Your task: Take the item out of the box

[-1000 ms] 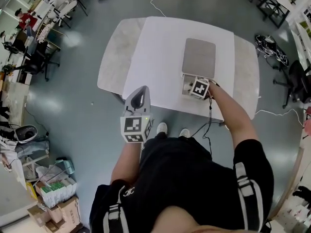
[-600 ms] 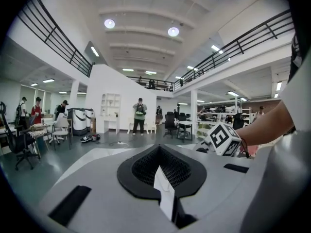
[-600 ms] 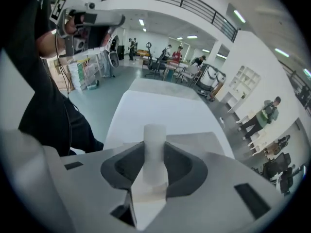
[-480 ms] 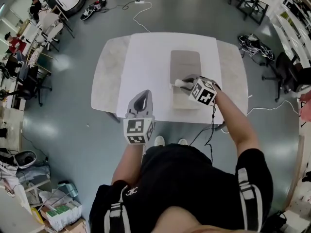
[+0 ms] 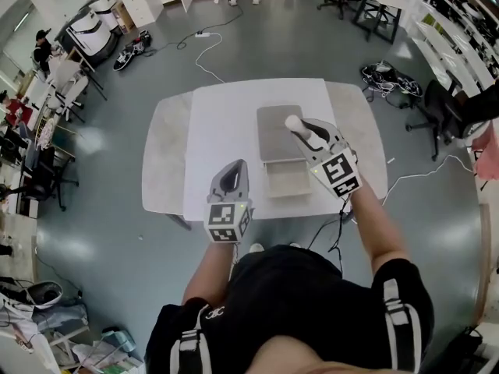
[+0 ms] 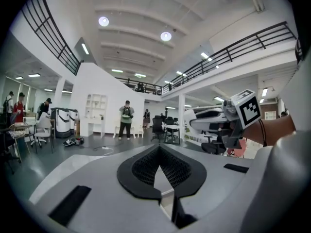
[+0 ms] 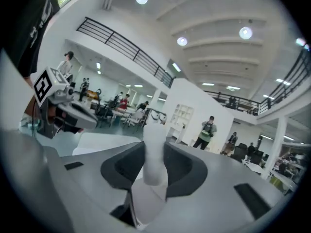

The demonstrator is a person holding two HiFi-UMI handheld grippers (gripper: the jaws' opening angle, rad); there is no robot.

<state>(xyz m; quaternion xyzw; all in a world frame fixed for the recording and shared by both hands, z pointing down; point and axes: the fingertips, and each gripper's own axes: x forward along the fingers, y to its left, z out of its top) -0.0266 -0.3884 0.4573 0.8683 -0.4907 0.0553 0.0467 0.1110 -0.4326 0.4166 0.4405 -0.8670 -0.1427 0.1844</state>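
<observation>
Two notes: your right gripper [image 5: 301, 126] clamps a white cylindrical item [image 7: 154, 152] above the open grey box [image 5: 274, 140]; left gripper [image 5: 235, 165] pinched together, empty, left of box.

Head view looks down; 2 gripper views face the hall [image 6: 87, 147]

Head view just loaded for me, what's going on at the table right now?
A person stands at the white table with tongs in each hand. The right tongs are shut on a white cylindrical item, held up in the air, out of the open box lying on the table. The left tongs are shut and empty, held near the table's front edge, apart from the box.
</observation>
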